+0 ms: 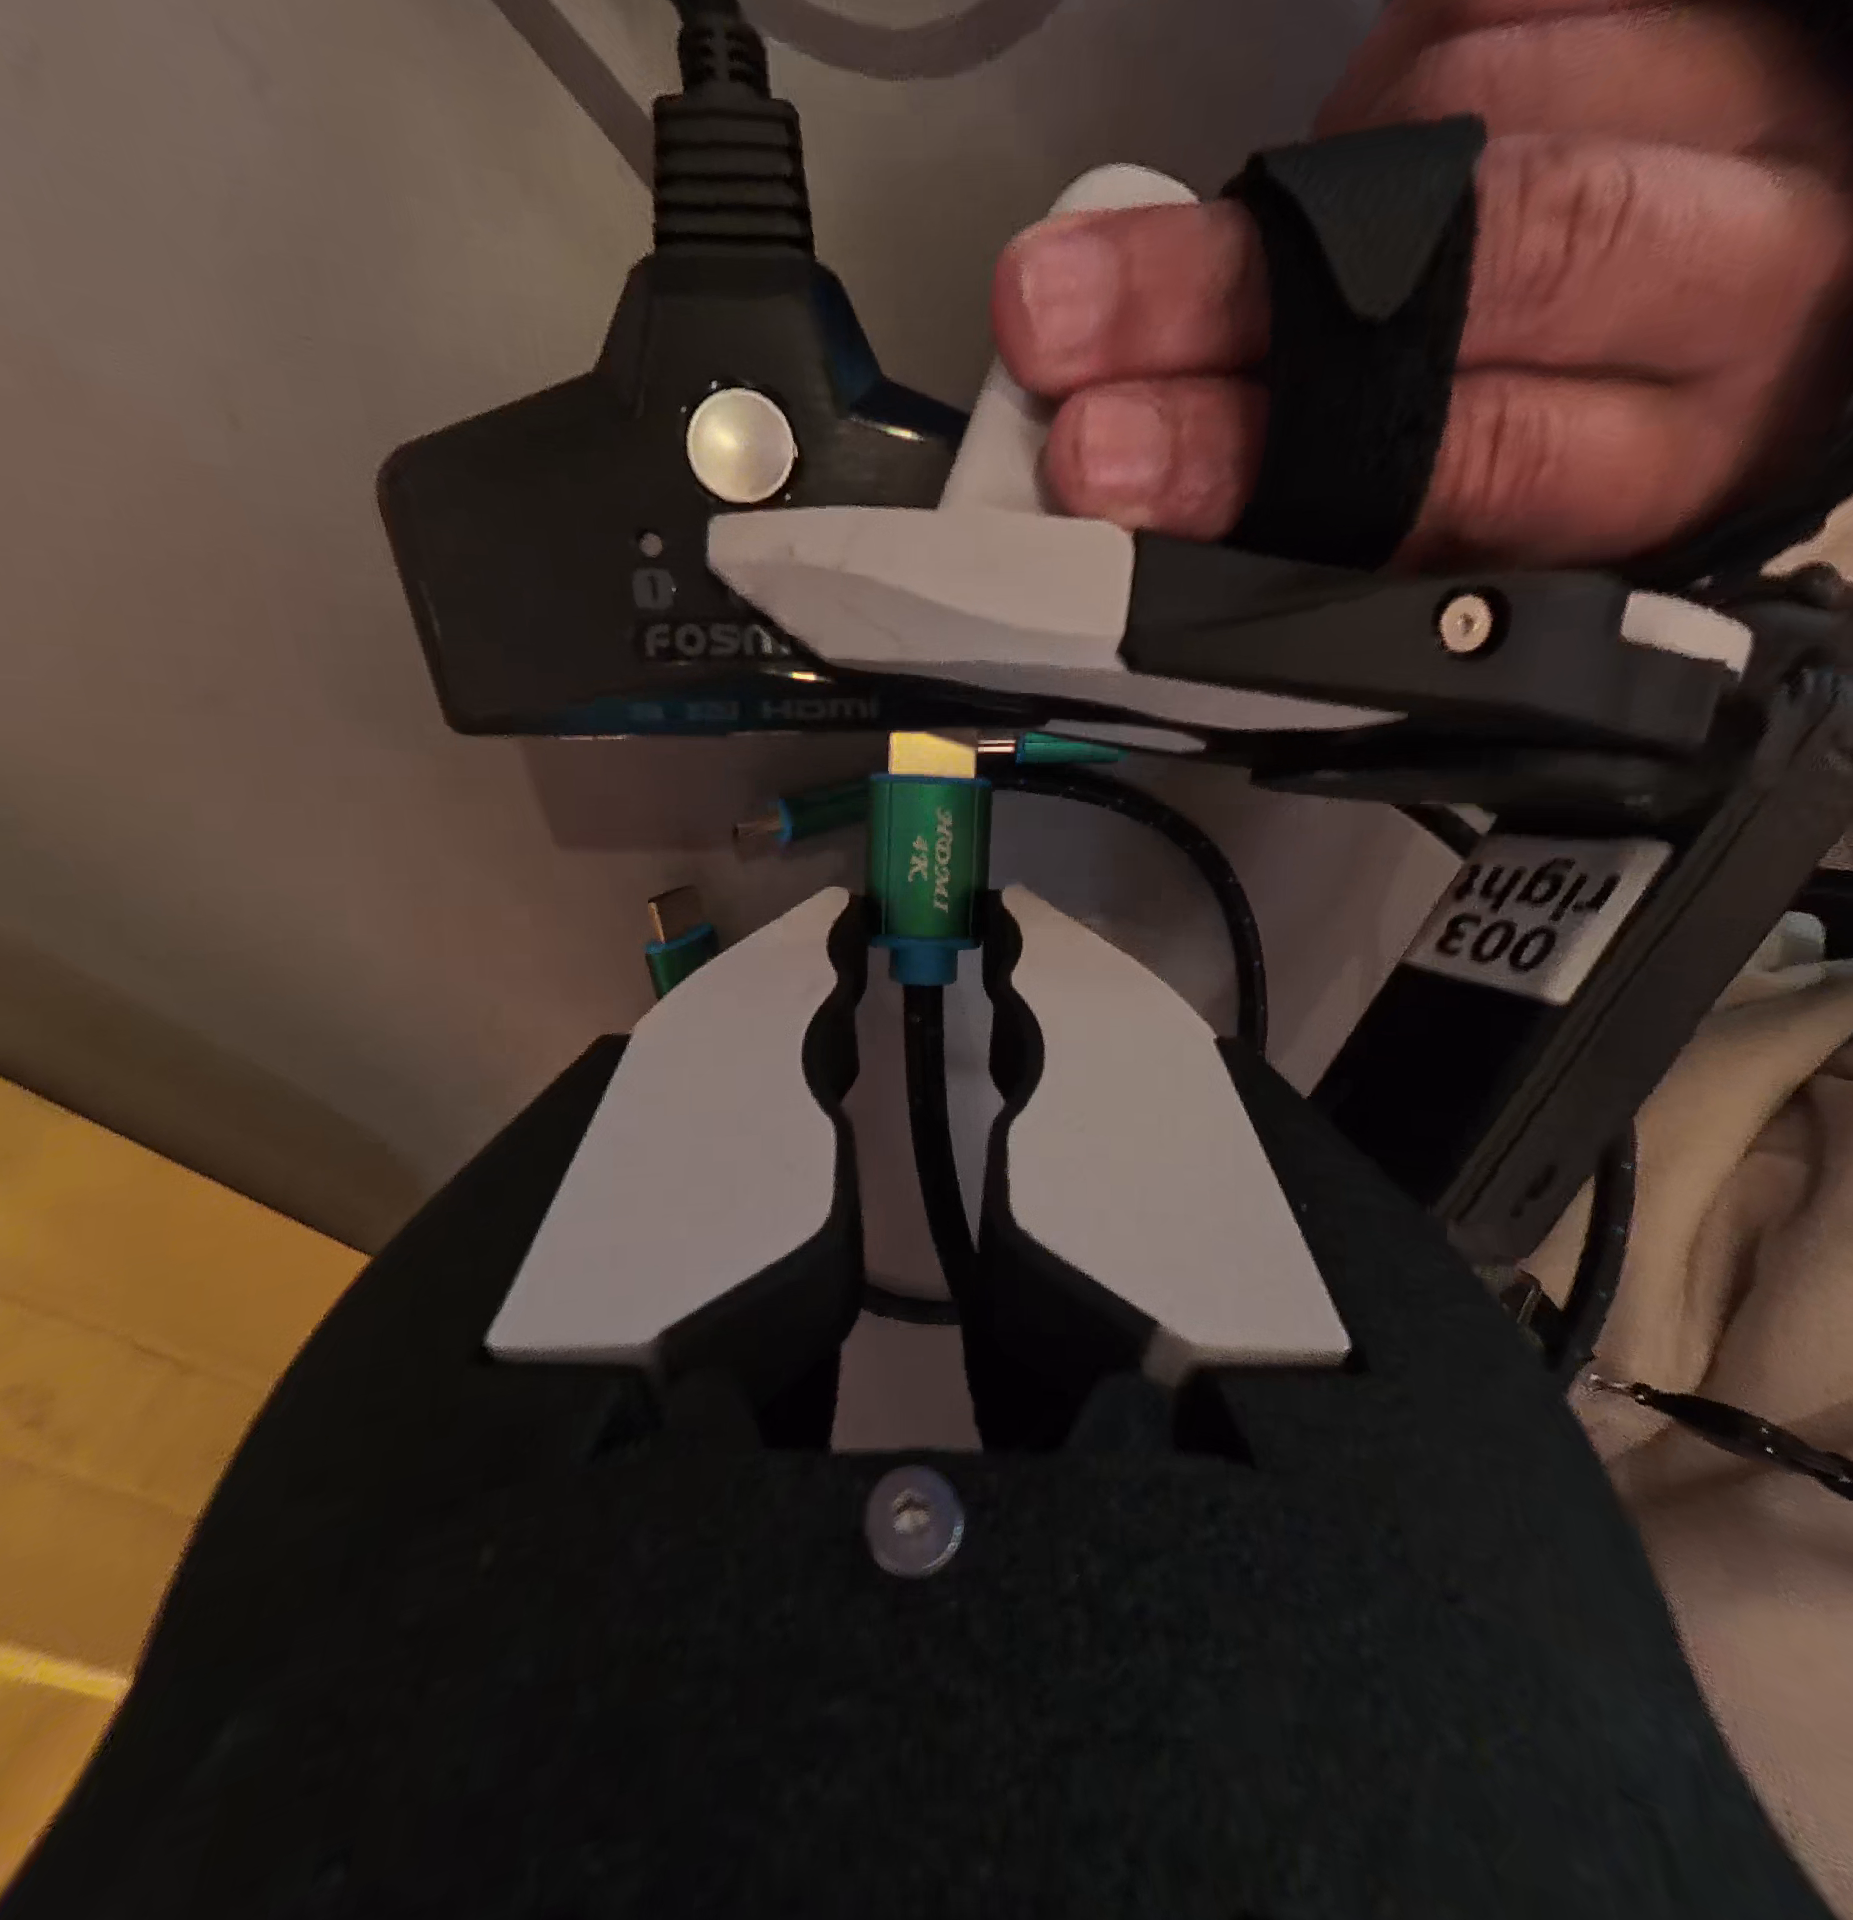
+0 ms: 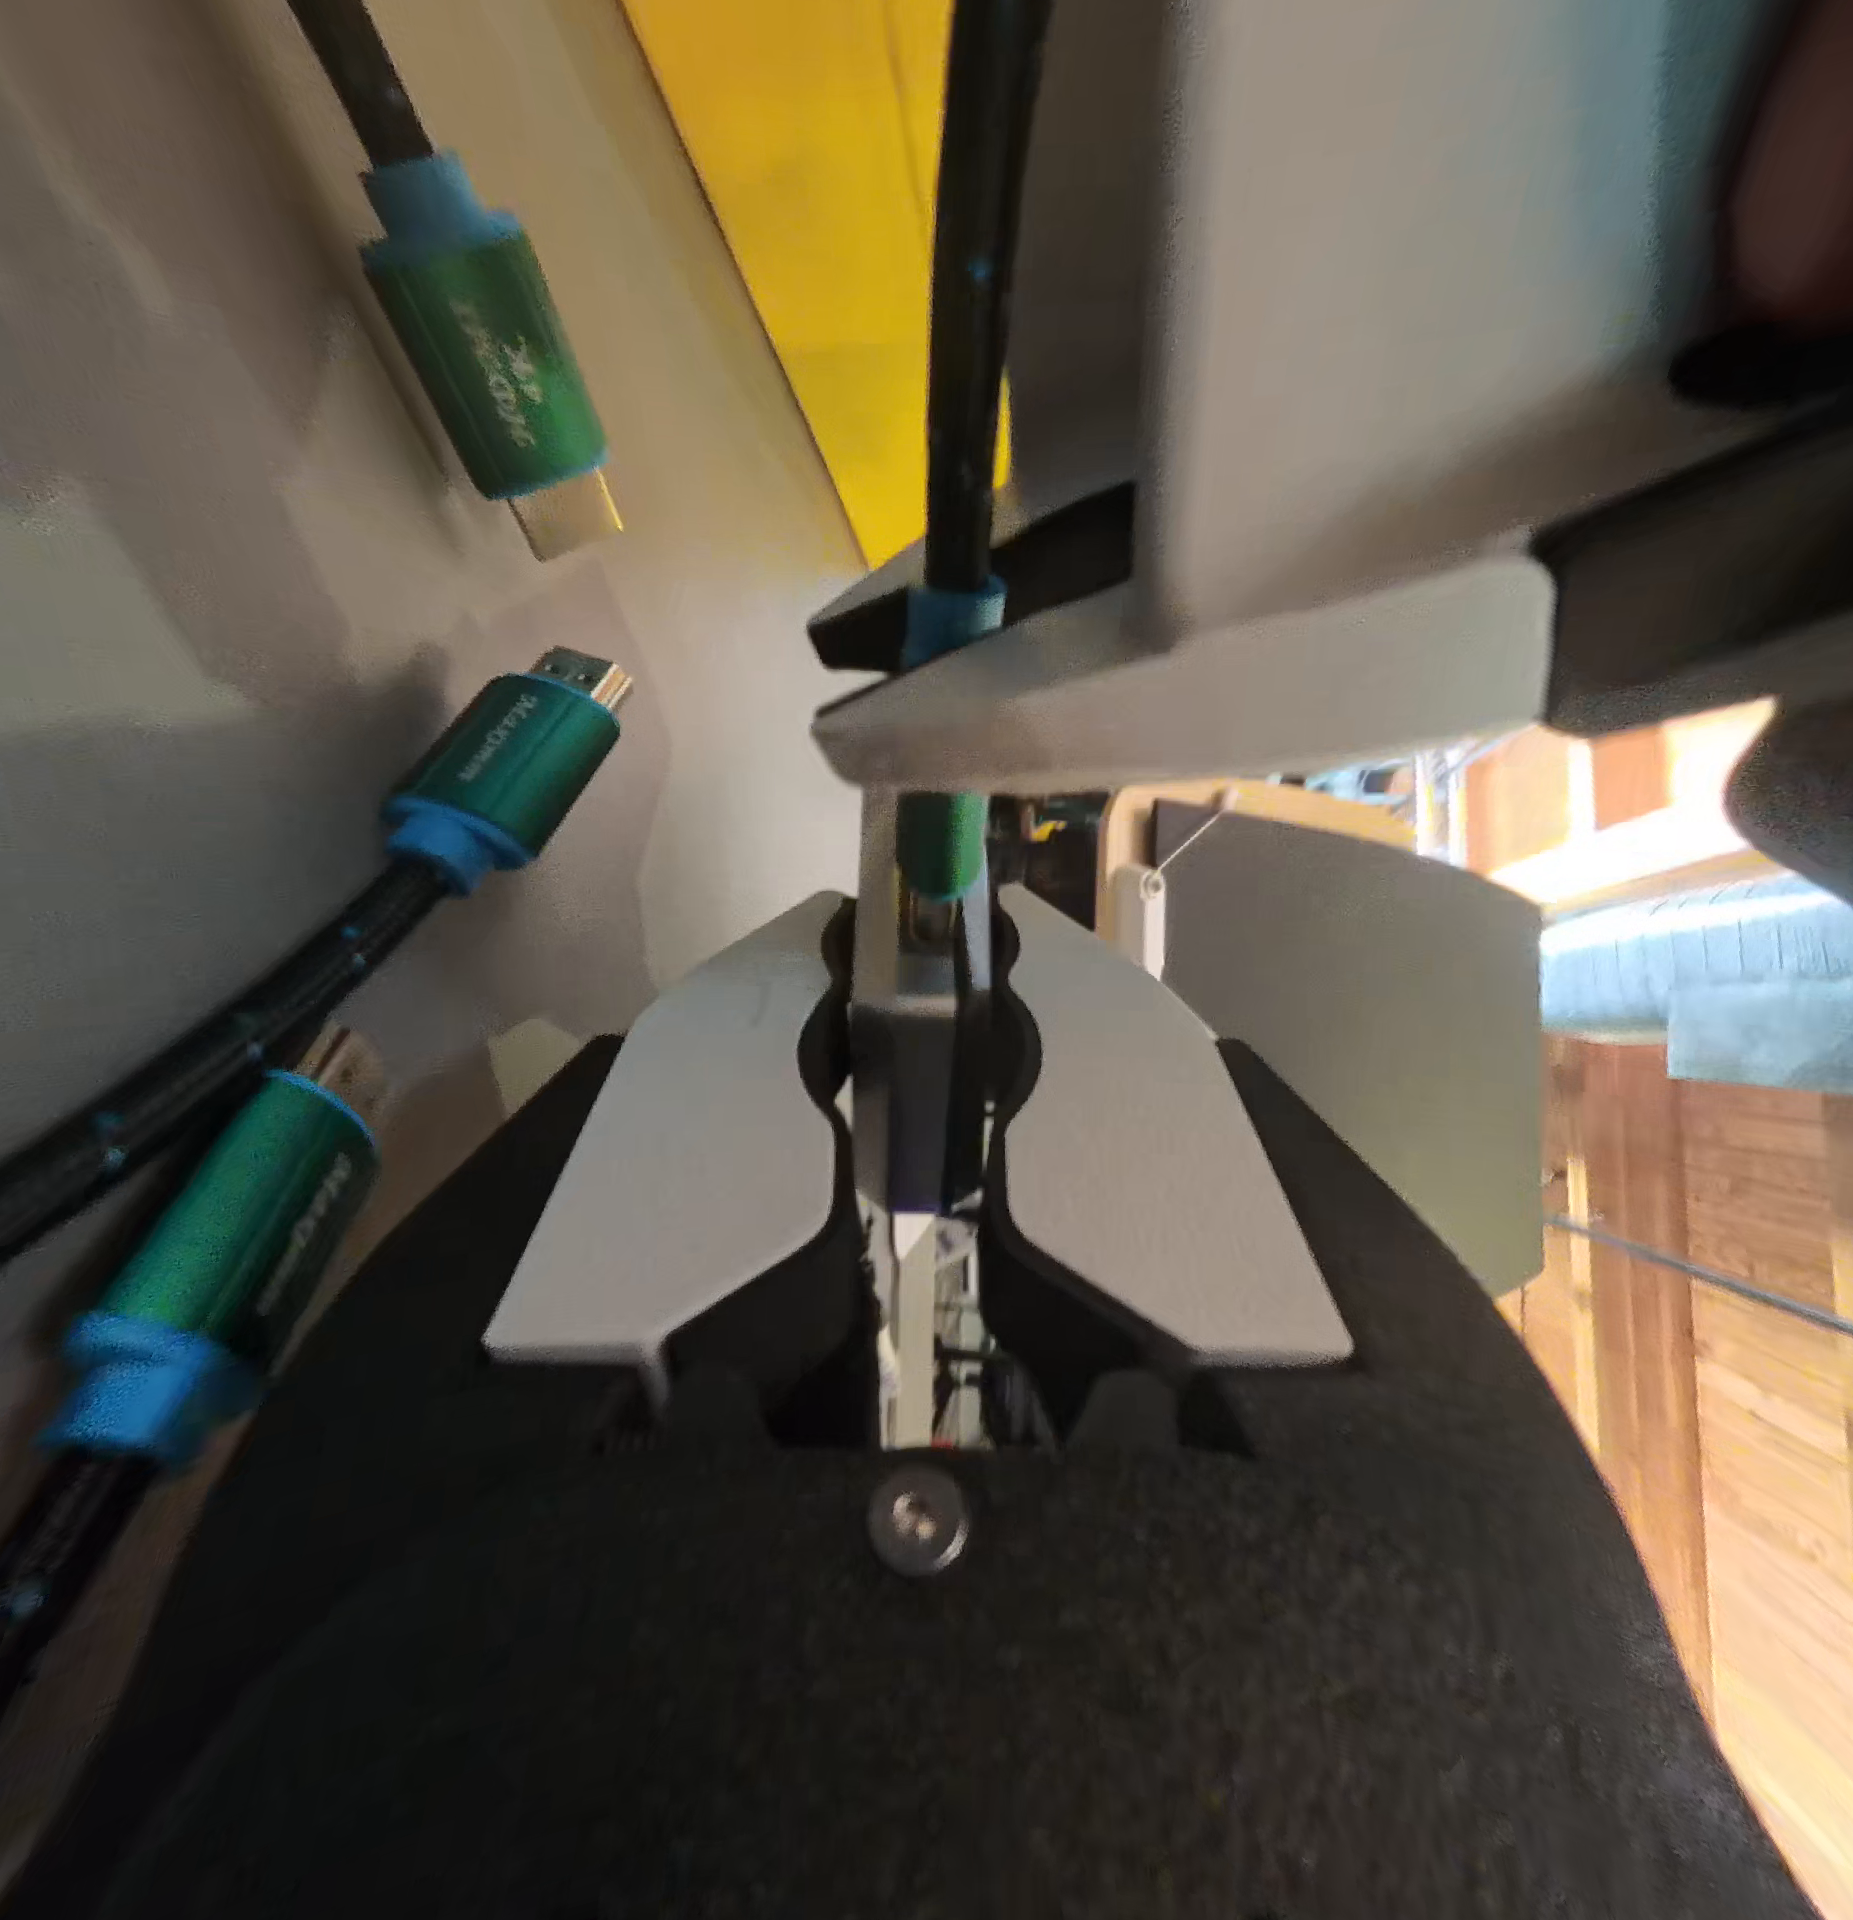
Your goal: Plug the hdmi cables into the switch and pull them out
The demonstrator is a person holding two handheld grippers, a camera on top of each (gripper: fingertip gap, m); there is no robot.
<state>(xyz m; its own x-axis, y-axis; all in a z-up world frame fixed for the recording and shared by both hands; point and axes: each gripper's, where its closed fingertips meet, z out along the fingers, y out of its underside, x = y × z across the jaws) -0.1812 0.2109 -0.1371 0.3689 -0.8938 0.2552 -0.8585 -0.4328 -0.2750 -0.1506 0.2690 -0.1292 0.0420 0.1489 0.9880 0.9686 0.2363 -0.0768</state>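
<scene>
Left gripper (image 1: 922, 914) closed on green HDMI plug (image 1: 927, 868), fingers (image 1: 735, 1132) pinching its lower end where the blue collar meets the black braided cable (image 1: 937, 1122). Gold tip of the plug just below the switch (image 1: 631, 520), right at the port edge; seated or still apart, cannot tell (edge in shadow). Switch: black, T-shaped body w/ round silver button on top and thick black lead running up out of frame.

Right gripper (image 1: 901, 623) in from the right in left wrist view, clamped across the switch body, upper white finger over the top face, lower one under it. Hand (image 1: 1421, 343) wrapped on its handle behind a black strap. In right wrist view, right gripper (image 2: 922, 925) nearly closed w/ the switch edge-on between the fingers (image 2: 1130, 1132), prob. gripped, though blurry there. Left gripper's white fingers cross the view above, w/ blue collar and cable passing through them.

Three spare green HDMI plugs lying loose on the pale table (image 2: 122, 727): far plug (image 2: 486, 364), middle plug (image 2: 511, 769), near plug (image 2: 236, 1257), all apart from the switch. Yellow-orange surface (image 1: 91, 1299) beyond the table edge.
</scene>
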